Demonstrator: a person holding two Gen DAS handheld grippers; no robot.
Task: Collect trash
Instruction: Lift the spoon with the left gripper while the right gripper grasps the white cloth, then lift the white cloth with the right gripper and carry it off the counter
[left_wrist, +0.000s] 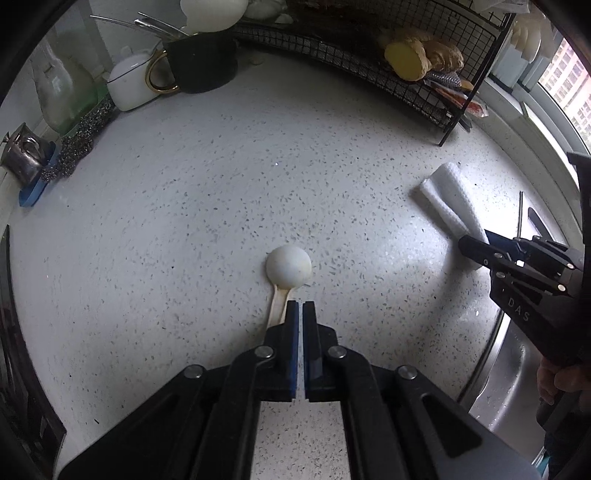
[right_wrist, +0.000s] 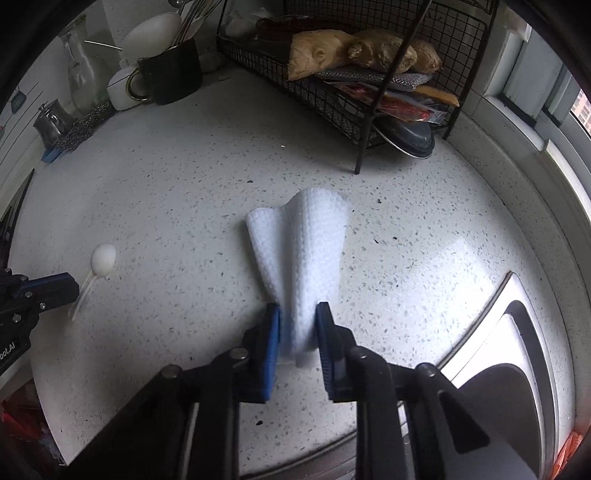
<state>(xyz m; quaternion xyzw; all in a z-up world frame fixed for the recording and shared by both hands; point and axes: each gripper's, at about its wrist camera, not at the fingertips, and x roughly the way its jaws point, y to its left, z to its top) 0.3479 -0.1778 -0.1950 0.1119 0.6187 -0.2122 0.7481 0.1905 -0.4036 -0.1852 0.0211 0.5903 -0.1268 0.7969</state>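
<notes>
Left wrist view first: the left gripper (left_wrist: 300, 308) points steeply down at the speckled white stone bench (left_wrist: 166, 229), its blue-padded fingers (left_wrist: 291, 332) pressed together with only a sliver of light between them. The slim cream handle of a plastic spoon (left_wrist: 289, 266) runs in beside the left pad; whether it is pinched there cannot be told. The spoon's round, matte, dome-like bowl lies on the bench just past the fingertips. Over near the bench's right edge, the right gripper (left_wrist: 471, 245) reaches in from the side, tips on a rolled white paper towel (left_wrist: 448, 195). A hand (left_wrist: 554, 376) wraps its black grip, above the steel sink (left_wrist: 506, 373). Along the back edge: a black mug (left_wrist: 201, 62) with a gold handle and cutlery in it, a white lidded pot (left_wrist: 129, 83), a coil of steel scourer (left_wrist: 79, 144), and a black wire rack (left_wrist: 369, 55) with knobbly ginger (left_wrist: 424, 53).

Now the right wrist view, and here the towel's texture shows: a waffle-embossed sheet (right_wrist: 301, 254), fanned wide at its far end and gathered narrow at the near end. The right gripper (right_wrist: 298, 314), also aimed steeply down, pinches that gathered end between its blue fingers (right_wrist: 271, 343), both pads against the paper. Only this view shows a dark pan lid (right_wrist: 410, 138) and red packets (right_wrist: 402, 105) on the rack's lower shelf. The spoon (right_wrist: 102, 260) sits near the bench's left edge, the left gripper (right_wrist: 68, 286) on its handle.
</notes>
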